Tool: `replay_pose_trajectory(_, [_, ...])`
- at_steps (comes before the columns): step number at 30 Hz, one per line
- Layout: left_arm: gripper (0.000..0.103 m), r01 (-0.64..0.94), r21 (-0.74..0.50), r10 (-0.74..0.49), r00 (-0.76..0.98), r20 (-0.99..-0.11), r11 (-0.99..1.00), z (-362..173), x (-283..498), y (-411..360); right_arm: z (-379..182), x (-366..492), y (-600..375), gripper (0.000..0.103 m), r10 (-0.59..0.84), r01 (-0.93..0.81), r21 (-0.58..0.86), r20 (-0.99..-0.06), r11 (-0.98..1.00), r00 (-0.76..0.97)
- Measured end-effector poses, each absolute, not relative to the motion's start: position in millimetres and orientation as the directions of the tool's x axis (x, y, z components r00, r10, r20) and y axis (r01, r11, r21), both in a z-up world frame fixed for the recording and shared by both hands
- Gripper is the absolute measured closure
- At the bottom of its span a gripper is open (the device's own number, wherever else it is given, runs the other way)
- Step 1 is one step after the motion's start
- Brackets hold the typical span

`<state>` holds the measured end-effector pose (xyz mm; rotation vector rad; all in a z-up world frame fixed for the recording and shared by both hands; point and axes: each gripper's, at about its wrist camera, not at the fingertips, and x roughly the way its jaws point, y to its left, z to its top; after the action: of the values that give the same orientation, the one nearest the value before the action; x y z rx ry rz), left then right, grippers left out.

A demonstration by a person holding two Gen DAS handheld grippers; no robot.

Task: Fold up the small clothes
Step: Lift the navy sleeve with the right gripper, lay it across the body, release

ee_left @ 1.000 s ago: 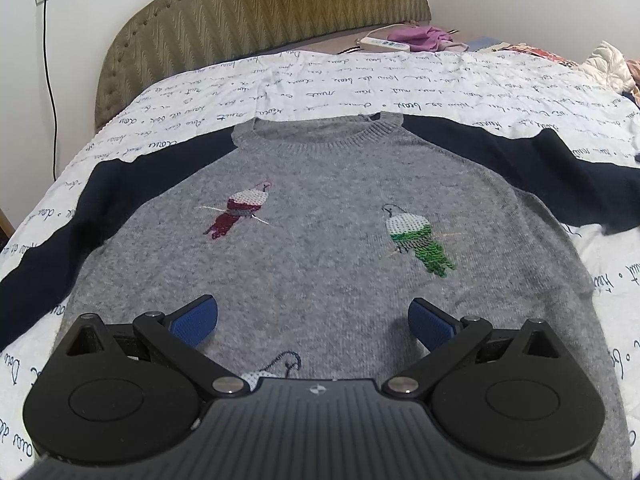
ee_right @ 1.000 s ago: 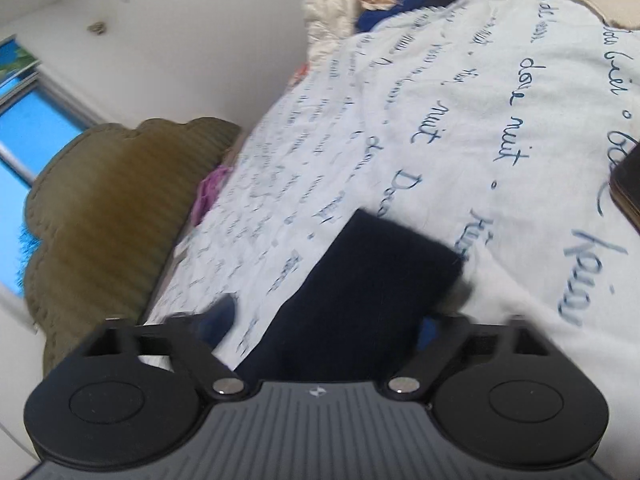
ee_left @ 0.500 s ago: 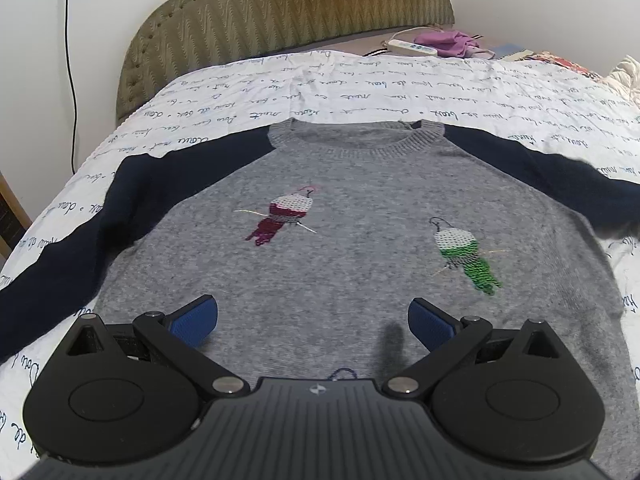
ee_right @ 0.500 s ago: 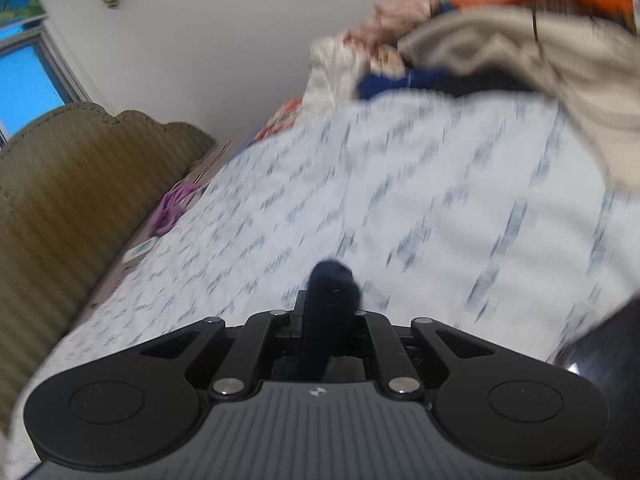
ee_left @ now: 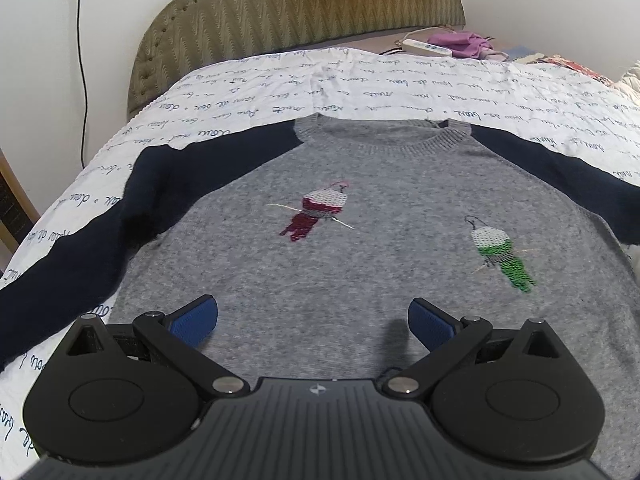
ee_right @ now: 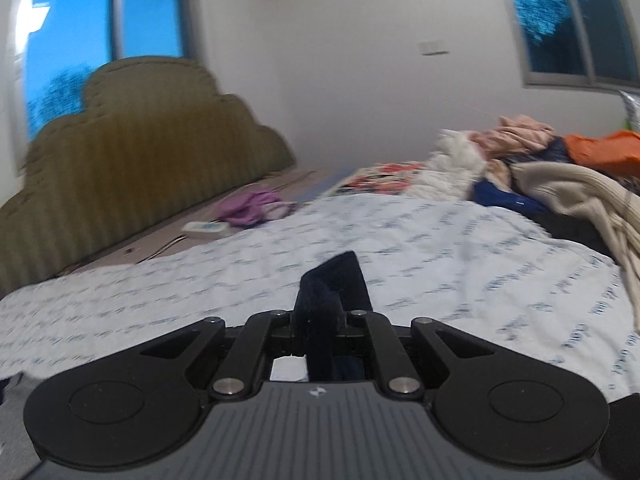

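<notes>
A small grey knit sweater (ee_left: 384, 248) with navy sleeves and two embroidered birds lies flat, front up, on the bed. Its left sleeve (ee_left: 80, 264) stretches out to the left; its right sleeve (ee_left: 560, 176) runs off the right edge. My left gripper (ee_left: 312, 320) is open and empty, low over the sweater's lower part, blue pads wide apart. My right gripper (ee_right: 320, 320) is shut on the navy cuff of the right sleeve (ee_right: 332, 280), lifted above the sheet; the cuff sticks up between the fingers.
The white sheet (ee_left: 360, 80) with blue script covers the bed. An olive headboard (ee_left: 280, 12) stands at the far end, with a white power strip (ee_left: 426, 46) and purple cloth (ee_left: 468, 42) beside it. A heap of clothes (ee_right: 540, 176) lies at the right.
My right gripper closed on the navy sleeve cuff and lifted it, swinging level. My left gripper drifted left, so the sweater sits further right in its view; it stayed open.
</notes>
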<state>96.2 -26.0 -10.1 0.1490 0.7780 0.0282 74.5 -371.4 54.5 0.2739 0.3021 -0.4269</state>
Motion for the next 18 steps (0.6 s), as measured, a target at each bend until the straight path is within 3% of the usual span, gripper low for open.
replay_pose_trajectory(10, [0.0, -0.003, 0.152, 0.106, 0.728, -0.677, 0.988, -6.2, 97.7, -4.9, 46.6, 119.3, -257.0, 0.094, -0.144, 0.205, 0.12, -0.391, 0.971, 0.909])
replay_pose_trajectory(18, [0.0, -0.045, 0.169, 0.148, 0.722, -0.675, 0.985, -3.9, 99.8, 20.1, 37.9, 147.0, -190.1, 0.094, -0.056, 0.095, 0.071, -0.427, 0.993, 0.903])
